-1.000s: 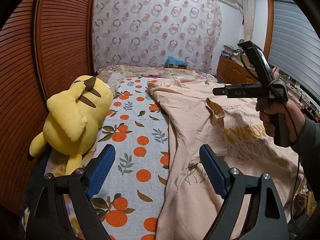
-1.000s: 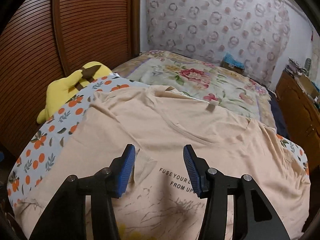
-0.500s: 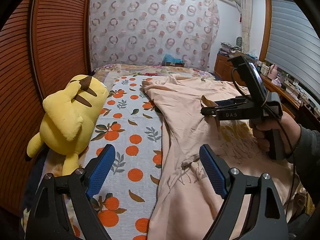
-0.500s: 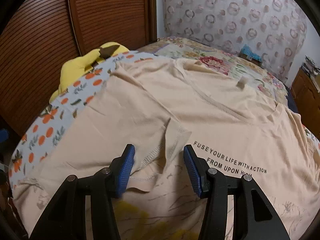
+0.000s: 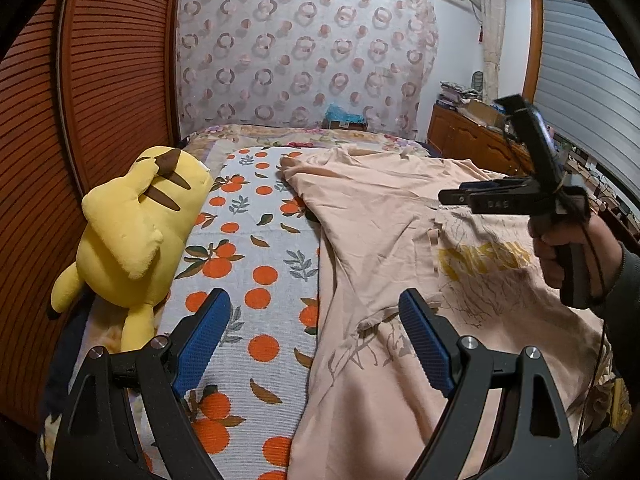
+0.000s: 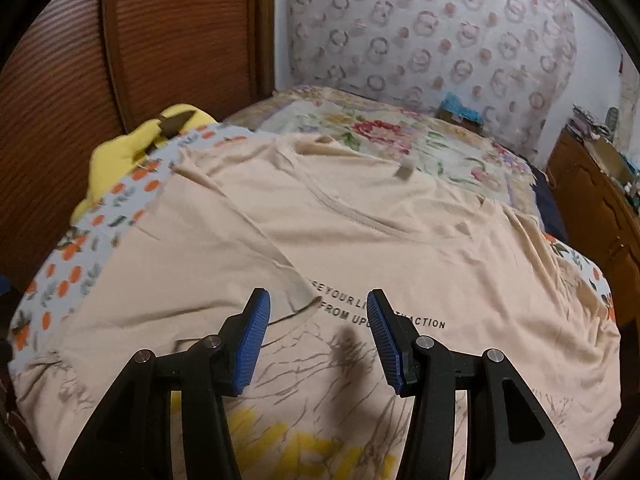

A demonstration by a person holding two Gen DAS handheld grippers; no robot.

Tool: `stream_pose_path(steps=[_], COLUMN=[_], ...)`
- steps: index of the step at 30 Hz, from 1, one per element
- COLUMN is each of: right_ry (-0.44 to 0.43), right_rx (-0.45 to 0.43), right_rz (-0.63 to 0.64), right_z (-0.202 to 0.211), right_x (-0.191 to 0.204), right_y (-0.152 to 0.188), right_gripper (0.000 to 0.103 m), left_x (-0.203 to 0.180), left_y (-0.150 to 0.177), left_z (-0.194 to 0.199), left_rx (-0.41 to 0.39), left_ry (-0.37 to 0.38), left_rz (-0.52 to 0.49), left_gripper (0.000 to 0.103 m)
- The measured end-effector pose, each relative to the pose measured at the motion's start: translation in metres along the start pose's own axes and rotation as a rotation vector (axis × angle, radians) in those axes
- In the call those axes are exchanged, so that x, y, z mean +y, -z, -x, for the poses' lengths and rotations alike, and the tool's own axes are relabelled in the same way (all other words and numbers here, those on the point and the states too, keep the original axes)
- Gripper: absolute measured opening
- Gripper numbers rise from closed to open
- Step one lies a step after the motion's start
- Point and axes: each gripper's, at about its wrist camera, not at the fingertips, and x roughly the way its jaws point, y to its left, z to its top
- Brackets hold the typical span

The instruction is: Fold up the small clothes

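Note:
A peach T-shirt [image 5: 380, 216] with black lettering and a yellow print lies spread on the bed; it also fills the right wrist view [image 6: 360, 240]. Its left sleeve [image 6: 224, 264] is folded inward over the chest. My left gripper [image 5: 314, 342] is open and empty above the shirt's left edge. My right gripper [image 6: 318, 336] is open and empty, hovering just above the folded sleeve's hem; it shows from the side in the left wrist view [image 5: 452, 197], held by a hand.
A yellow plush toy [image 5: 136, 228] lies on the orange-print blanket [image 5: 256, 240] left of the shirt, against the wooden slatted wall [image 5: 80, 100]. A floral quilt [image 6: 420, 140] covers the far bed. A wooden cabinet [image 5: 468, 140] stands at the right.
My right gripper has let the sleeve drop flat on the chest and has risen and drawn back from it. My left gripper has stayed open and almost still.

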Motion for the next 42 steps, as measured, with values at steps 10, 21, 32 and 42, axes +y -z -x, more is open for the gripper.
stream_pose_path(steps=[10,21,32,42], right_ry=[-0.032,0.143,0.265,0.212], right_rx=[-0.077,-0.102,-0.072,-0.053], right_rz=[-0.006,-0.112,-0.307,-0.457], right_z=[0.067,0.135,0.180,0.185], right_x=[-0.022,-0.102,-0.201,-0.235], right_y=[0.044,0.128,0.216,0.225], right_gripper=[0.052,0.070,0.070,0.069], left_x=[-0.015,-0.041,-0.065,-0.099], left_y=[-0.006,-0.016,-0.024,-0.015], left_z=[0.002,-0.001,-0.009,-0.041], left_rx=[-0.013,-0.053,-0.085,0.041], left_ry=[0.014,0.055,0.090,0.146], left_rz=[-0.017,-0.039,-0.048,-0.127], left_gripper=[0.087,0.087,0.087,0.087])
